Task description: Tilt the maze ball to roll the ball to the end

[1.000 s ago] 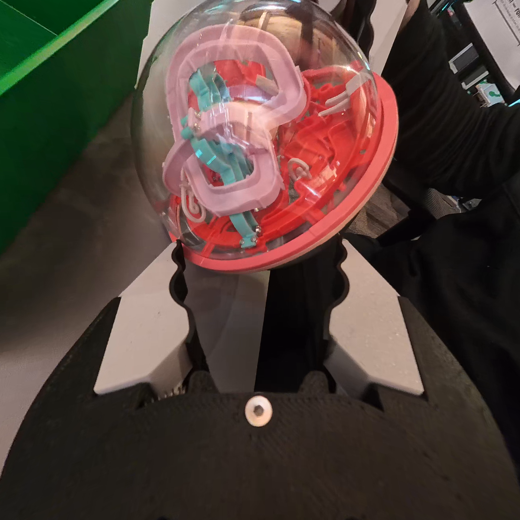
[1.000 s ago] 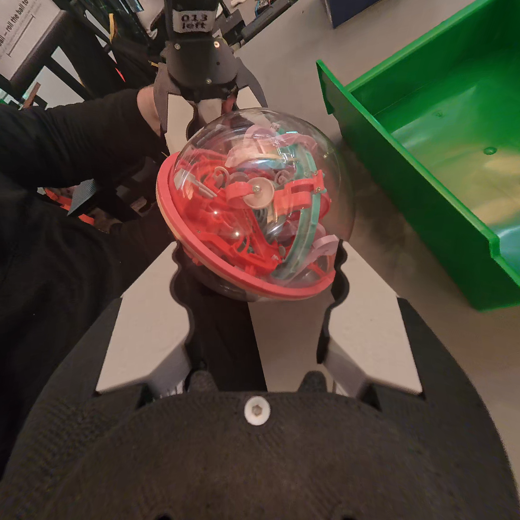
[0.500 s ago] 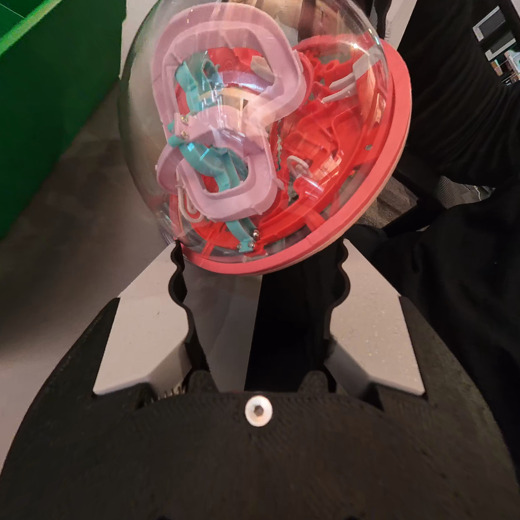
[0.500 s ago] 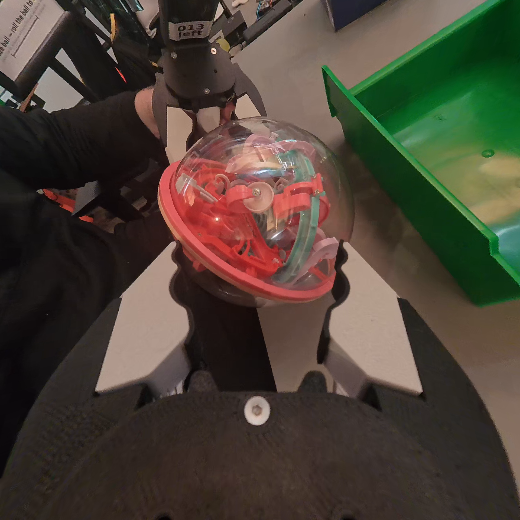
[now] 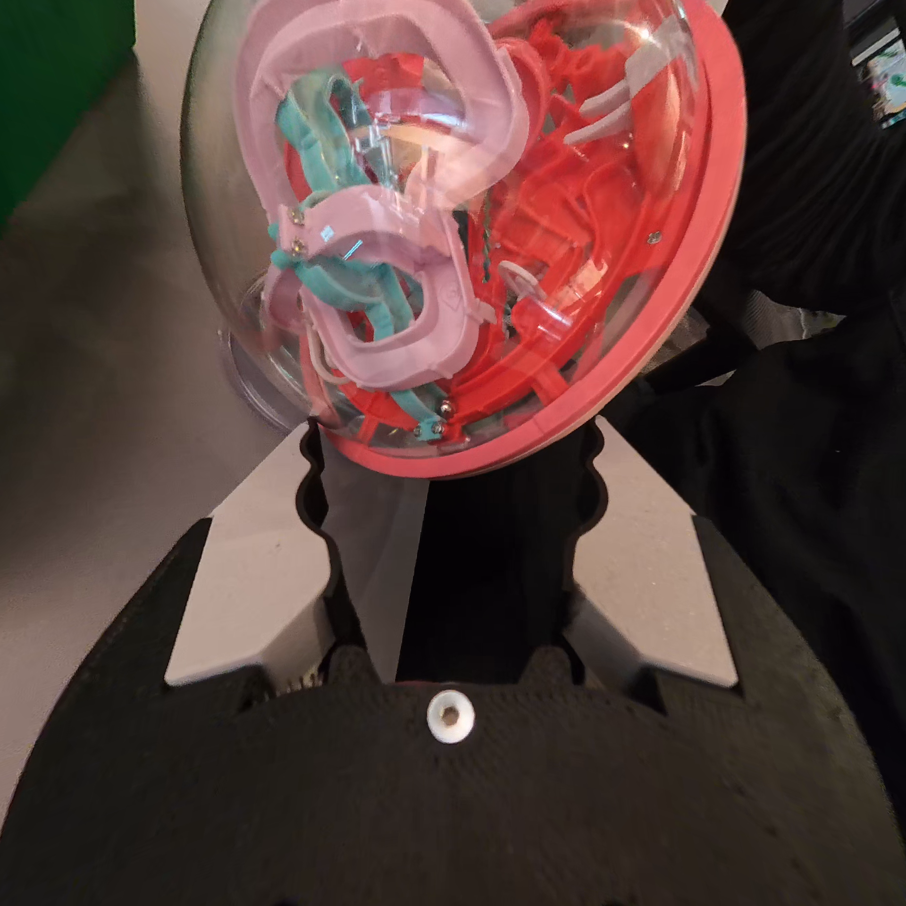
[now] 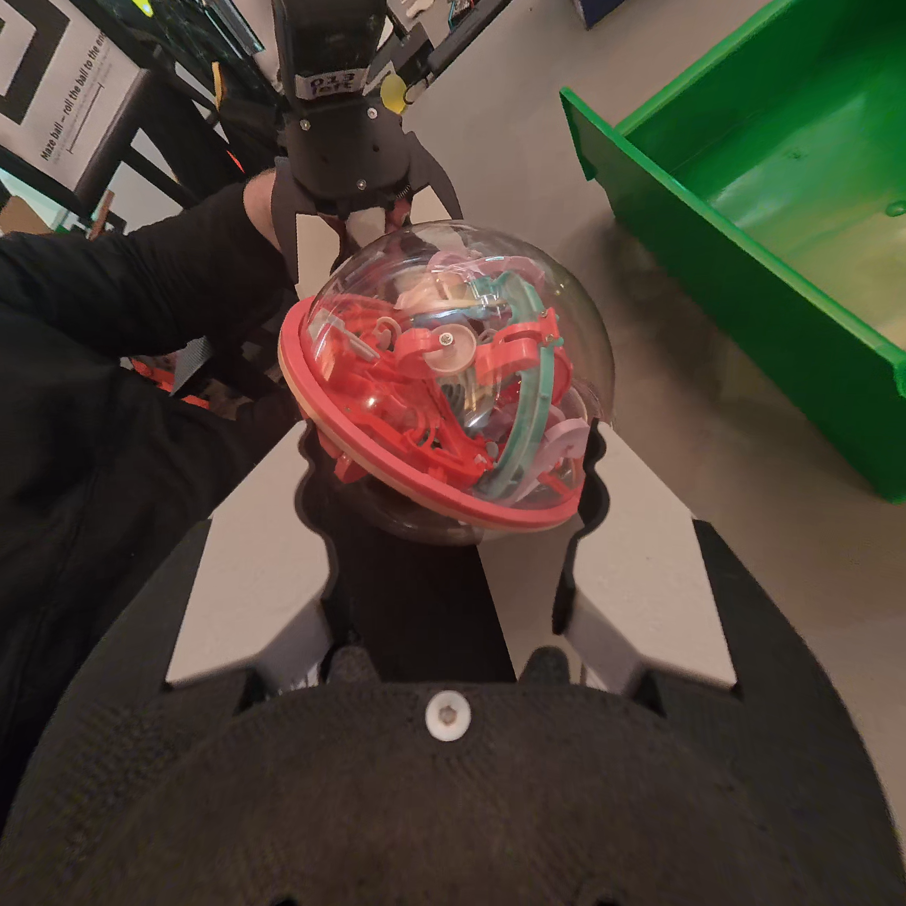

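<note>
The maze ball (image 5: 490, 245) is a clear sphere with a red rim and pink, teal and red tracks inside. It is held in the air, tilted, between both grippers. My left gripper (image 5: 451, 441) is shut on its lower edge, one finger at each side of the red rim. A small silver ball (image 5: 447, 406) sits near the rim at the end of a teal track. In the right wrist view, my right gripper (image 6: 451, 441) is shut on the opposite side of the maze ball (image 6: 441, 382). The left gripper (image 6: 363, 196) shows behind it.
A green bin (image 6: 735, 245) stands on the grey table (image 6: 686, 490) to the right of the ball, and shows at the upper left in the left wrist view (image 5: 49, 98). A person's black sleeve (image 6: 122, 318) fills the left side.
The ball has tilted further: its red rim stands steeper in the left wrist view and the sphere fills more of that frame. Both grippers keep their hold.
</note>
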Tool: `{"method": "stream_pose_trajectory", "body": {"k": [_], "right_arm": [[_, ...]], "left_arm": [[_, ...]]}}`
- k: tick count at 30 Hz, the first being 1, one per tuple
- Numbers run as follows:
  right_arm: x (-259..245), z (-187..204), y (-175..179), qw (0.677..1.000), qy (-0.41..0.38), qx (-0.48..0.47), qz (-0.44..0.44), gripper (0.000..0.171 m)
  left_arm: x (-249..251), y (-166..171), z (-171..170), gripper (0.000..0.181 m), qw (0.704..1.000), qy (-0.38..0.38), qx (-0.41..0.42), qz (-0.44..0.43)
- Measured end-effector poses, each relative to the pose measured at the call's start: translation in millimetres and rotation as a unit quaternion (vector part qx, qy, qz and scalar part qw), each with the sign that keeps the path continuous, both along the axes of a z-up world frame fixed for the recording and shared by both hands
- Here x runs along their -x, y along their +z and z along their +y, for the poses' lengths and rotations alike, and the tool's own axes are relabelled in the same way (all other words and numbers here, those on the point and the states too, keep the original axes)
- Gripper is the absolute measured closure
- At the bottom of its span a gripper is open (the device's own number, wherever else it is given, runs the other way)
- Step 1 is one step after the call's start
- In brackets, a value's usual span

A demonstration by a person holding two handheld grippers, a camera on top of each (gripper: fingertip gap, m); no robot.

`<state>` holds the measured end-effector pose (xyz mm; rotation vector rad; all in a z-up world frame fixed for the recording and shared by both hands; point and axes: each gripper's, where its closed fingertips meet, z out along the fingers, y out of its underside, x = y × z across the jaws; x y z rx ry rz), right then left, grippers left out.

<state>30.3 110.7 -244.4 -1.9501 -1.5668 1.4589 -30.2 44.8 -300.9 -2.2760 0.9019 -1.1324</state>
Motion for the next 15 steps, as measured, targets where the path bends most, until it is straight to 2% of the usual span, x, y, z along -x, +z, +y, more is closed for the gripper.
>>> {"method": "stream_pose_trajectory", "body": {"k": [8,15], "right_arm": [[2.8,6.3,0.3,1.000,-0.012,0.019,0.006,0.065],[0.7,4.8,-2.8,1.000,-0.003,0.011,0.012,0.065]], "left_arm": [[0.8,0.6,4.7,0.079,1.000,0.009,0.014,-0.025],[4.8,2.1,6.5,0.081,1.000,0.012,-0.008,-0.020]]}}
